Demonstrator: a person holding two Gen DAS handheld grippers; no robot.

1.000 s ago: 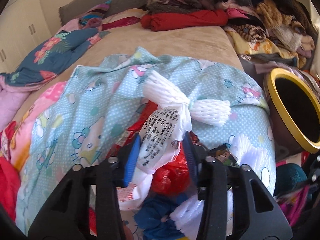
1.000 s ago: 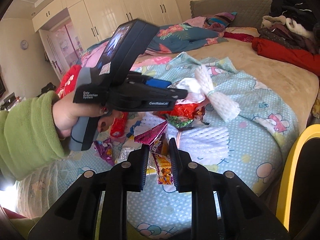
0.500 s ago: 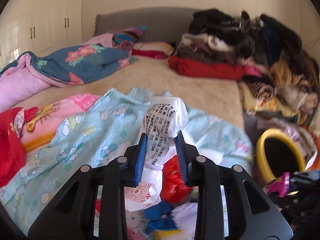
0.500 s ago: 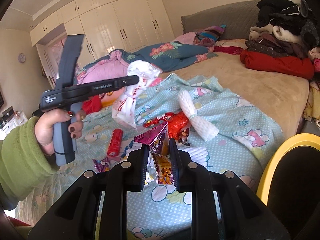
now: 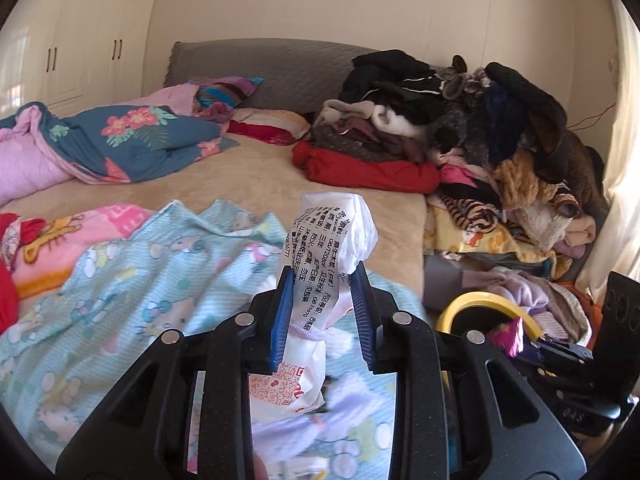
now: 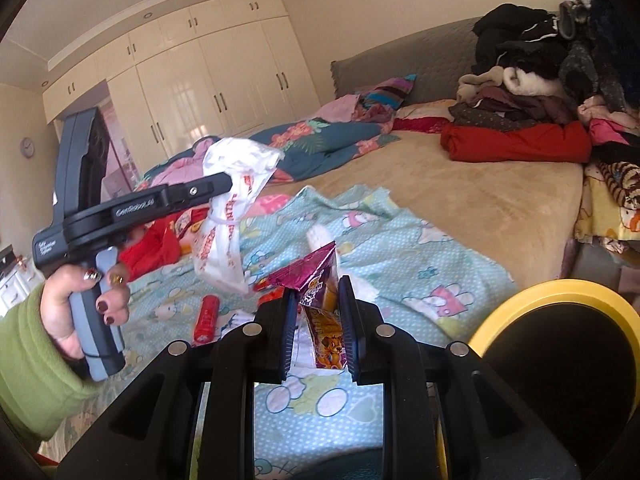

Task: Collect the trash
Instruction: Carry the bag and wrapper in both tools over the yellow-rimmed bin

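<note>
A white printed plastic wrapper (image 5: 332, 280) is gripped between the closed jaws of the left gripper (image 5: 322, 312) and held above the bed (image 5: 248, 176). Snack wrappers (image 6: 318, 300) are clamped in the right gripper (image 6: 316, 320), near the yellow-rimmed bin (image 6: 560, 292). A red tube (image 6: 206, 318) is left on the blue blanket (image 6: 400, 256).
</note>
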